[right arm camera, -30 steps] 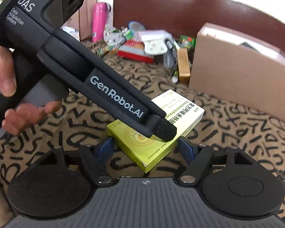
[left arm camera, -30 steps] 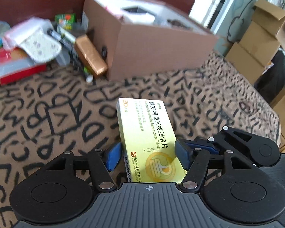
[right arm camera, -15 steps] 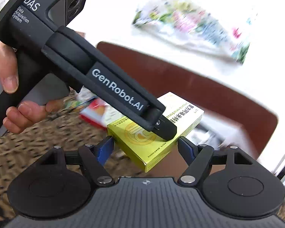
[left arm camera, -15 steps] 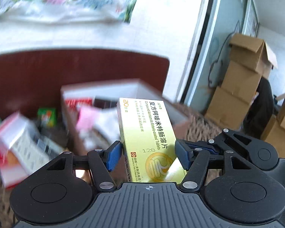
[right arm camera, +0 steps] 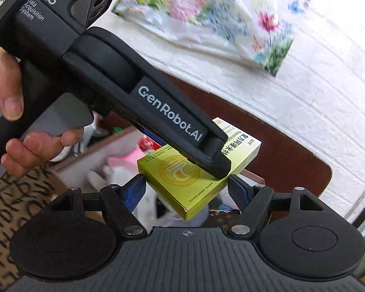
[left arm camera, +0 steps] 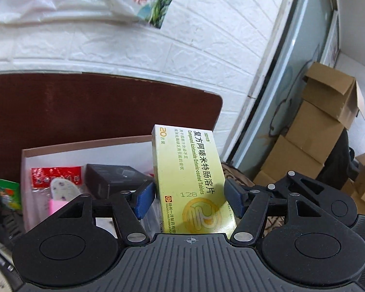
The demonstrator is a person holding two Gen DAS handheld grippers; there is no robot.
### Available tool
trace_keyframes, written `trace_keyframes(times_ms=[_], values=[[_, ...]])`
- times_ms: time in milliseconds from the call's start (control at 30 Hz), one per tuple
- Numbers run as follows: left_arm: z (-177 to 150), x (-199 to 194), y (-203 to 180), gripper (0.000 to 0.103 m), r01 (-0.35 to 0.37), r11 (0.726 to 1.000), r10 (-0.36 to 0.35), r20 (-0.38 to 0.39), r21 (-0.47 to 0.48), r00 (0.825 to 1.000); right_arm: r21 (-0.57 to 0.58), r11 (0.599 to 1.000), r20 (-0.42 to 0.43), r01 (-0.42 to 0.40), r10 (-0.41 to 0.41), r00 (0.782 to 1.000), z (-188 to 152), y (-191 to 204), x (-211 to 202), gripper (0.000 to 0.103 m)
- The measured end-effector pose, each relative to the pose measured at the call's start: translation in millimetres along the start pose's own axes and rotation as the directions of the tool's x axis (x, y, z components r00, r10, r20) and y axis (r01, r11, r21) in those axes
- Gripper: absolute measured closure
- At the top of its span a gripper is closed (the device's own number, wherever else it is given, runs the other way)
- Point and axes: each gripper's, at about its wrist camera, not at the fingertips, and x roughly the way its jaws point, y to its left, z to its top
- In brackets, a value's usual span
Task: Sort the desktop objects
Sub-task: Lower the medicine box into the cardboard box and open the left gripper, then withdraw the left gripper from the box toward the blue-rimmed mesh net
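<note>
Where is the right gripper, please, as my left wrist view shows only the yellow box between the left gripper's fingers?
Observer: The right gripper flanks the same yellow box, a blue pad against each side.
Operator: Thank you; is anything under the box?
Observer: In the right wrist view it hangs over the open carton, with pink and white items below.
Operator: And the left gripper?
Observer: Its finger lies across the box's top; its jaws are opening around it.

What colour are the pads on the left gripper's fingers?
Blue pads, clearest in the left wrist view.
</note>
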Motion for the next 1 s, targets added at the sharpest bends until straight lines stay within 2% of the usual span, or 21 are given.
trace_keyframes(times_ms=[100,200,233,267,300,333,400,467,633,833,1000], values=[[6.6,32.1,11.9,0.03,0.008,0.999,-0.008,-0.021,-0.035,1.0,-0.006,1.0,-0.041,0.004,-0.004,0.999,-4.8,-14.9,25.6,0.025],[9.7,64.9,20.7,0.027,0.004,0.999,-0.006,-0.044,-0.053,0.999,-0.031,0.999,-0.107,0.04,-0.044,0.993,-11.6,-24.0,57.6,0.026],[8.9,75.3,23.6,0.022,-0.009,0.998,0.006,-0.051,-0.055,0.999,-0.049,0.996,-0.153,0.071,-0.078,0.985,-14.2,-25.9,71.6,0.026],[6.9,82.6,26.9,0.013,-0.03,0.998,0.027,-0.062,-0.06,0.998,-0.068,0.991,-0.207,0.117,-0.129,0.97,-17.2,-27.3,86.0,0.026],[4.4,88.4,31.0,0.008,-0.056,0.996,0.05,-0.073,-0.073,0.996,-0.081,0.984,-0.248,0.159,-0.174,0.953,-20.3,-28.6,97.5,0.026],[1.6,91.5,35.8,0.001,-0.075,0.993,0.068,-0.081,-0.089,0.994,-0.085,0.98,-0.267,0.181,-0.197,0.943,-23.0,-29.8,104.3,0.025],[-4.3,92.8,44.1,0.0,-0.084,0.991,0.074,-0.096,-0.101,0.993,-0.049,0.982,-0.265,0.185,-0.191,0.945,-27.1,-33.0,108.2,0.022],[-7.6,93.1,48.9,0.0,-0.059,0.995,0.05,-0.114,-0.086,0.992,-0.006,0.984,-0.246,0.178,-0.174,0.953,-29.3,-34.0,107.4,0.016],[-11.3,87.2,46.2,0.0,-0.065,0.996,0.058,-0.112,-0.059,0.992,-0.014,0.981,-0.235,0.191,-0.189,0.953,-30.5,-25.4,105.1,0.004],[-17.5,75.3,36.3,0.0,-0.082,0.997,0.083,-0.115,0.007,0.99,0.0,0.98,-0.213,0.2,-0.196,0.957,-27.0,-18.6,83.4,0.001],[-21.5,52.7,28.8,0.0,-0.072,0.997,0.072,-0.105,0.007,0.992,0.06,0.977,-0.187,0.203,-0.188,0.964,-21.1,-19.5,64.6,0.001]])
